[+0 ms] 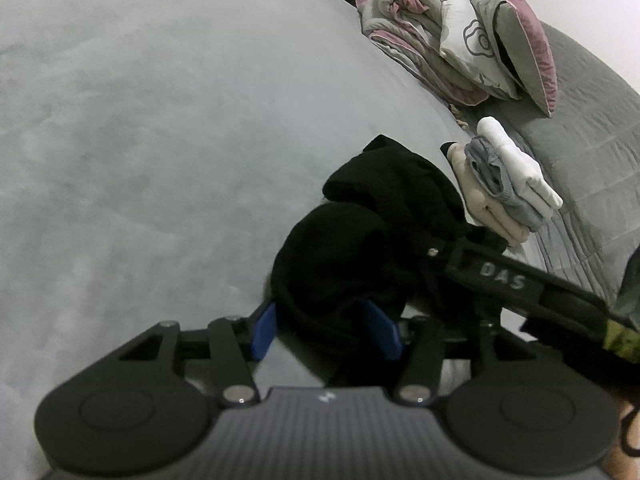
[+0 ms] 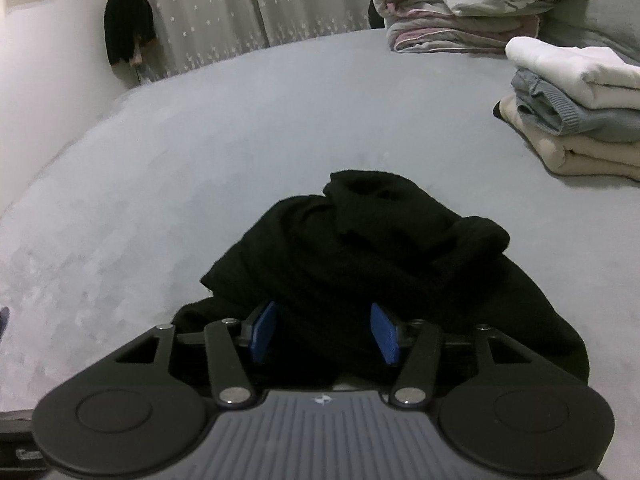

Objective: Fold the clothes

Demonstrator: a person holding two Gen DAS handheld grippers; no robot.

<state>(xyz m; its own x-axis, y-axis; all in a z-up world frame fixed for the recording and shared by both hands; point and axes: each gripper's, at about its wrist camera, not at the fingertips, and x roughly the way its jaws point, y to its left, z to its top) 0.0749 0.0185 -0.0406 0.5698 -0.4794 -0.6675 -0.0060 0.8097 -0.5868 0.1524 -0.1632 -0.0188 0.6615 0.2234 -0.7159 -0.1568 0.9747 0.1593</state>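
- One grey bed sheet (image 2: 200, 168) spreads under everything.
- One black garment (image 1: 360, 240) lies bunched at six o'clock in both views, its cloth between both grippers' blue pads.
- The left gripper (image 1: 326, 330) has its jaws spread, black cloth lying between them.
- The right gripper (image 2: 324, 334) also stands spread over the garment (image 2: 360, 248).
- One stack of three folded clothes (image 2: 580, 108), white, grey-blue, cream, sits at two o'clock.
- One rolled quilt (image 2: 460, 4) lies at one o'clock.

Black garment (image 2: 360, 248); grey bed sheet (image 2: 200, 152); white, blue-grey, cream folded stack (image 2: 580, 112); star-dotted grey curtain (image 2: 240, 8).
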